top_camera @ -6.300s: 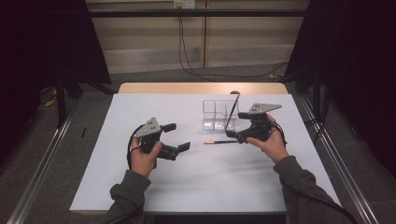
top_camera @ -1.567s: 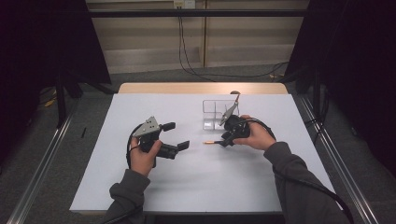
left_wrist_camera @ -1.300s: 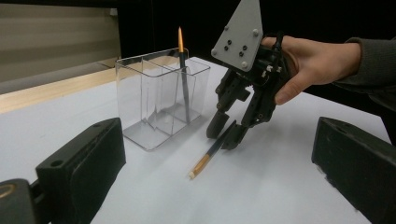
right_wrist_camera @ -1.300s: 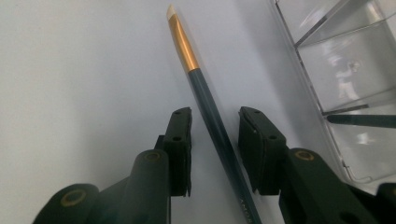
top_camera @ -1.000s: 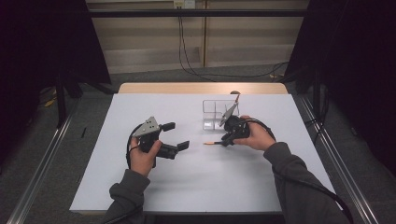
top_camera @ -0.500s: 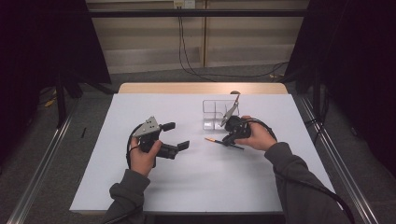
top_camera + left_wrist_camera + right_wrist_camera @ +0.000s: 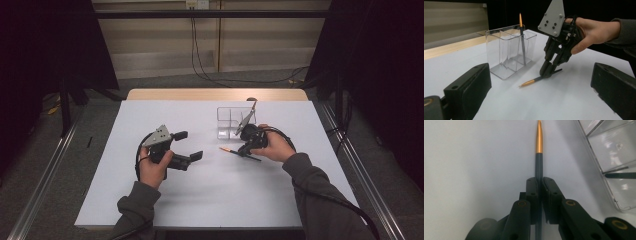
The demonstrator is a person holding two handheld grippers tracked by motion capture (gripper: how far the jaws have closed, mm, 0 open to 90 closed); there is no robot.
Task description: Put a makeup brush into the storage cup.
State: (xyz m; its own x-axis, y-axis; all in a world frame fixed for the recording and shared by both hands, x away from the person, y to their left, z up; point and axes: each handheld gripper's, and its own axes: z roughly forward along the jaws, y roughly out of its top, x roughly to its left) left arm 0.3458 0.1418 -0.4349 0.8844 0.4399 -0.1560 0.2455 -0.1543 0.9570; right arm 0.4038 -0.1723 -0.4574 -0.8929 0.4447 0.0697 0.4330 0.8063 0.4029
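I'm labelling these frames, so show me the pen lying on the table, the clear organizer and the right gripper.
pen on the table (image 7: 539, 161), right gripper view, dark barrel just below the gold tip
clear organizer (image 7: 499, 50), left gripper view, front wall
right gripper (image 7: 545, 73), left gripper view, shut jaw tips

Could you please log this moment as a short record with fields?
surface: white table
holder: clear, with compartments, standing upright on the table
pen in holder: dark with gold tip, upright, tip up
pen on table: dark with gold tip, lying flat beside the holder
right tongs: shut on the pen on the table, at its dark shaft
left tongs: open, nothing between them, apart from the holder
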